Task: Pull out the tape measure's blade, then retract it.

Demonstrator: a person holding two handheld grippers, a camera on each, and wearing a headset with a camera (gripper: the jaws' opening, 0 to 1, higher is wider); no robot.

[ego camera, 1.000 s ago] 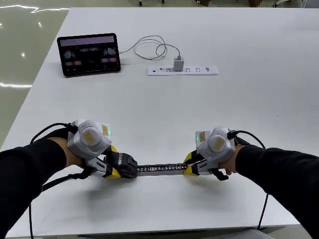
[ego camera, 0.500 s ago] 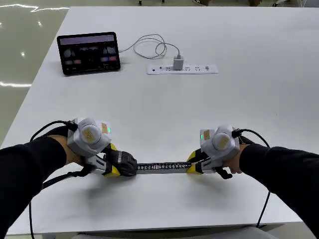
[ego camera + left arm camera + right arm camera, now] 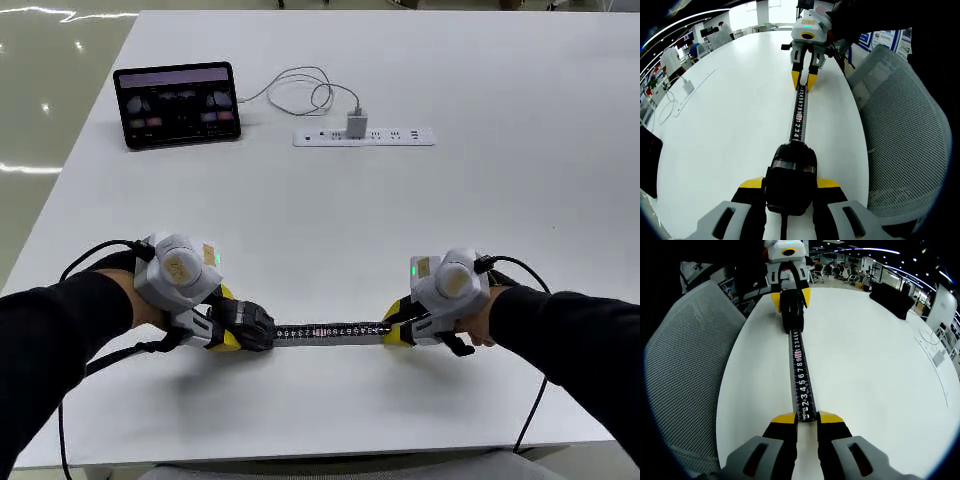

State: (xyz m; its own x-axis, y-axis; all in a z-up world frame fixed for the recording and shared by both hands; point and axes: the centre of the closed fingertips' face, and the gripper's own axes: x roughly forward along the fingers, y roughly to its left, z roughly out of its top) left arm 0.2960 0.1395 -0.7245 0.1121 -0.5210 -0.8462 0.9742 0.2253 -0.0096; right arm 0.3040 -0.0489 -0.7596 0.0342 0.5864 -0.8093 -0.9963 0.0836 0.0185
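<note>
Bare white tabletop (image 3: pixel 480 220) lies open from the taut numbered steel blade (image 3: pixel 330 331) back to a black tablet (image 3: pixel 178 104), a white power strip (image 3: pixel 364 138) and its white cable (image 3: pixel 300 95). The blade bars the front strip between black tape-measure case (image 3: pixel 791 172) and right gripper (image 3: pixel 807 417); a grey mesh chair (image 3: pixel 900 125) stands just beside that edge.

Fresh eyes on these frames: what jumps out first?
First, the numbered tape measure blade, stretched flat between the grippers near the white table's front edge. The left gripper clamps the black case; the right gripper pinches the blade's tip. Farther back, a lit tablet sits left of a power strip.
</note>
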